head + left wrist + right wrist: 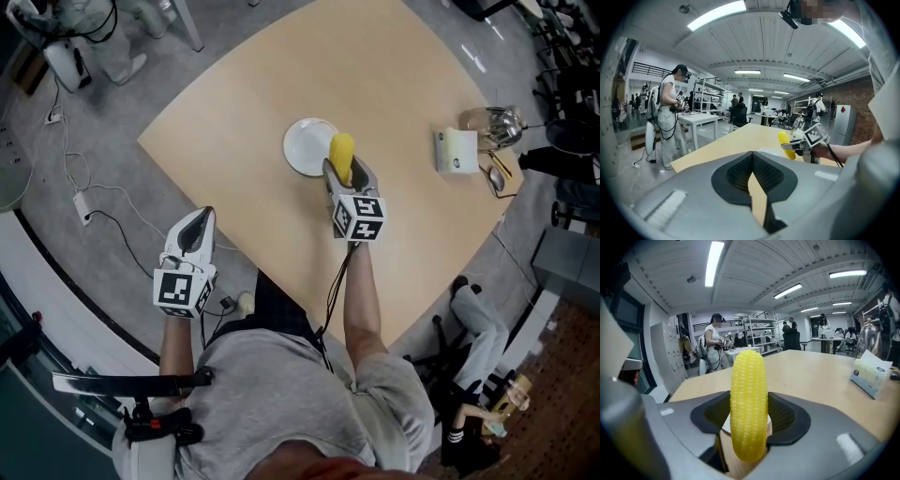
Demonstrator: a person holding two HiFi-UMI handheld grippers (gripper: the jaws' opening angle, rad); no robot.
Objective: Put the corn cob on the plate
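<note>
Pale counter holds a white plate; the right gripper clamps the corn cob over its rim, likely for lowering, while the left gripper waits, jaws together, beyond the counter's near edge.

Person's in a plain grey tee with short sleeves. Both grippers are the same build: pale grey moulded shells with black ribbed pads lining the jaws. The left gripper has its left cube at the back end, white with black square markers on each face, and the right gripper has a matching right cube. A thin black cable trails from the right one along the forearm. There's a black strap at the left hip, maybe a harness, hard to tell.
</note>
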